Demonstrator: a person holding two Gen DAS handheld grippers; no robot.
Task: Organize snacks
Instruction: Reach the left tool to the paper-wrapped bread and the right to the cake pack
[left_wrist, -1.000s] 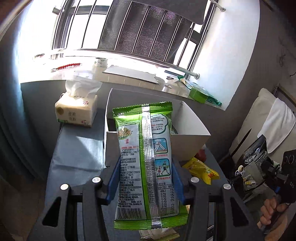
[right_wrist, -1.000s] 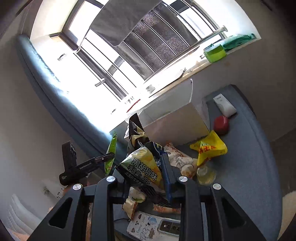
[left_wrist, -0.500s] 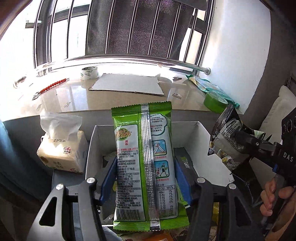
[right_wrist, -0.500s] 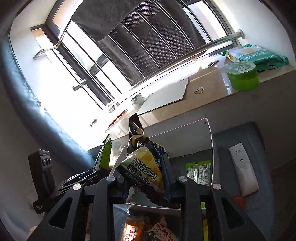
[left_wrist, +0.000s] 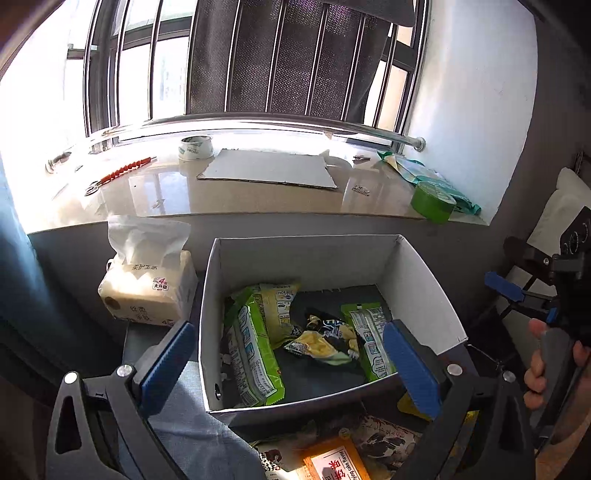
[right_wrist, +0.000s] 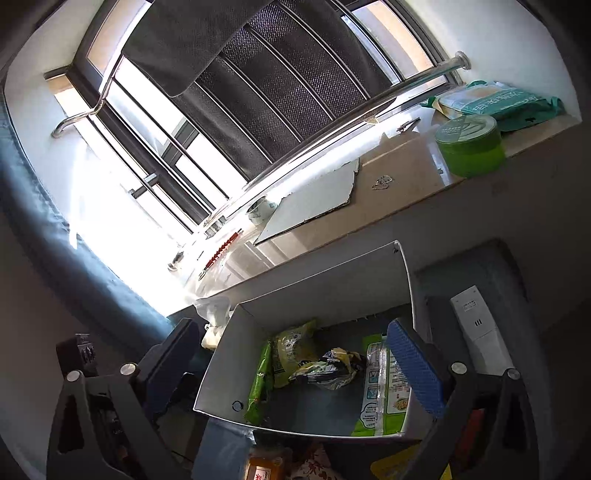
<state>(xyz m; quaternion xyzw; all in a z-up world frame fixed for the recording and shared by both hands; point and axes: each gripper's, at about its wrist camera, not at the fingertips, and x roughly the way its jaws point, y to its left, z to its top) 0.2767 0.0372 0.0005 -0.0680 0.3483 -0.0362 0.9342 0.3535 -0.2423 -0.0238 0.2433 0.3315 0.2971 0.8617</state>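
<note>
Hanging above the near rim of a white box (left_wrist: 424, 288), the left gripper (left_wrist: 291, 369) has its blue pads (left_wrist: 168, 365) spread wide with nothing between them; one pad sits outside the box's left wall, the other over its right front corner. The right gripper (right_wrist: 295, 373) is likewise spread and empty over the same box, its right pad (right_wrist: 415, 369) above the box's right side. In the left wrist view this gripper shows at the right edge, held in the person's hand (left_wrist: 543, 365).

Below the fingers, nearest the cameras, loose snacks lie on the dark table (left_wrist: 136, 336) in front of the box: an orange packet (left_wrist: 334, 461) and a patterned white one (left_wrist: 388, 439).

Inside the box lie green snack packs: one leaning against the left wall (left_wrist: 251, 350), a pale green one behind it (left_wrist: 280, 299), another along the right side (left_wrist: 369, 339), and a dark crumpled bag with yellow print (left_wrist: 321, 339) in the middle.

Left of the box stands a tissue pack (left_wrist: 147, 284). Right of it, in the right wrist view, a white remote (right_wrist: 480, 332) lies on the table.

Beyond, a sunlit windowsill (left_wrist: 258, 199) carries a sheet of cardboard (left_wrist: 267, 173), a roll of tape (left_wrist: 195, 147), a green round tin (left_wrist: 433, 201) and a teal pouch (right_wrist: 498, 101). Window bars and a dark mesh cloth (left_wrist: 295, 55) rise behind.
</note>
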